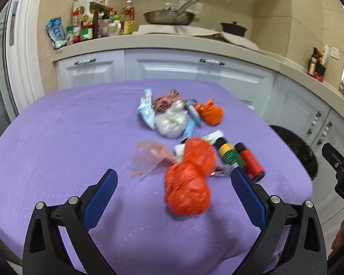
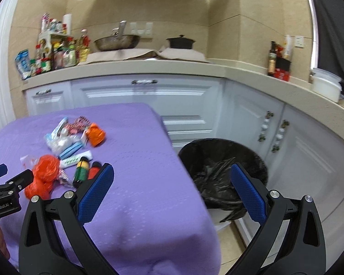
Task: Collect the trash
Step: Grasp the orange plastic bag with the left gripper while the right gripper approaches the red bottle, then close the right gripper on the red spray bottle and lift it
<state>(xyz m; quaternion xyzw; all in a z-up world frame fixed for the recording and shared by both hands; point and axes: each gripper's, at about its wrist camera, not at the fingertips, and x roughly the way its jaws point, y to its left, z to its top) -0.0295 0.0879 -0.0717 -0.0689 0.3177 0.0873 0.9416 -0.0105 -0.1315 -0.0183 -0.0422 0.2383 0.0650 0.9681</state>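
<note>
Trash pile (image 1: pixel 183 137) on table (image 1: pixel 57 149), bin (image 2: pixel 222 174) right of table

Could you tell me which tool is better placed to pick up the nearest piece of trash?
Left. The left tool is open and aimed at the orange plastic bag lying just ahead between its fingers. The right tool points past the table edge toward the trash bin.

The left tool (image 2: pixel 4 197), seen from the right wrist, reads "GenRobot.AI" on its black body; other labels are too blurred.

table (image 1: pixel 57 137): purple cloth | on it: orange bags (image 1: pixel 190 178), bottles (image 1: pixel 229 154), wrappers (image 1: pixel 146 108)
</note>
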